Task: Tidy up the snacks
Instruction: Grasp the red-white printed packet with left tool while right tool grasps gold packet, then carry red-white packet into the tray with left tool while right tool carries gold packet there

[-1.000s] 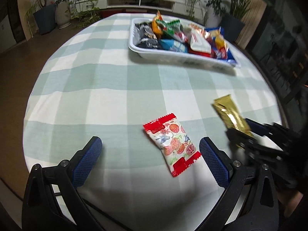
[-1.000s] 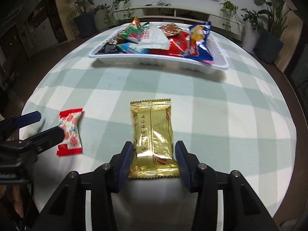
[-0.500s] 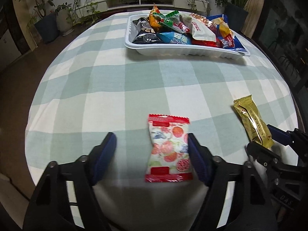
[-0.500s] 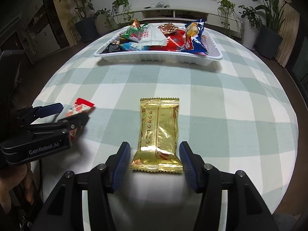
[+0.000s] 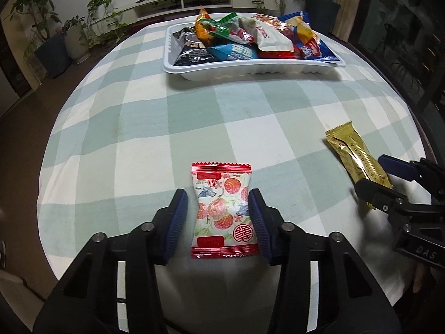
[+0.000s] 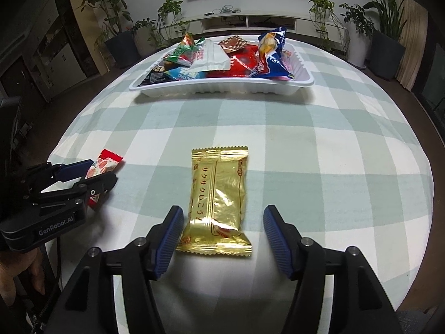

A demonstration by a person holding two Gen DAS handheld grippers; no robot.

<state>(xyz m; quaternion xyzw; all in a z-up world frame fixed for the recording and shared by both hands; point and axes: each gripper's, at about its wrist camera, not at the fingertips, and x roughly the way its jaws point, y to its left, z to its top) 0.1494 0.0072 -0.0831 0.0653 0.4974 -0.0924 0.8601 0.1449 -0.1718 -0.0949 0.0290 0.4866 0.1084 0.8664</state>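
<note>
A red-and-white fruit-print packet (image 5: 222,208) lies flat on the checked cloth between the fingers of my left gripper (image 5: 218,220). Its jaws are closing: the right pad is at the packet's edge and a thin gap shows at the left pad. The right wrist view shows that gripper (image 6: 100,171) and the packet (image 6: 107,161) at far left. A gold packet (image 6: 217,200) lies between the fingers of my right gripper (image 6: 224,233), whose jaws are opening with gaps on both sides. The left wrist view has that gripper (image 5: 378,178) over the gold packet (image 5: 353,153).
A white tray (image 5: 250,69) heaped with several snack bags stands at the far side of the round table, also in the right wrist view (image 6: 222,86). The table's near edge is just below both grippers. Potted plants and a low white cabinet stand behind. A hand (image 6: 22,267) holds the left gripper.
The left jaws have narrowed around the fruit-print packet, and the gripper has rolled so the packet now lies straight between them. The right jaws have spread off the gold packet, leaving it on the cloth.
</note>
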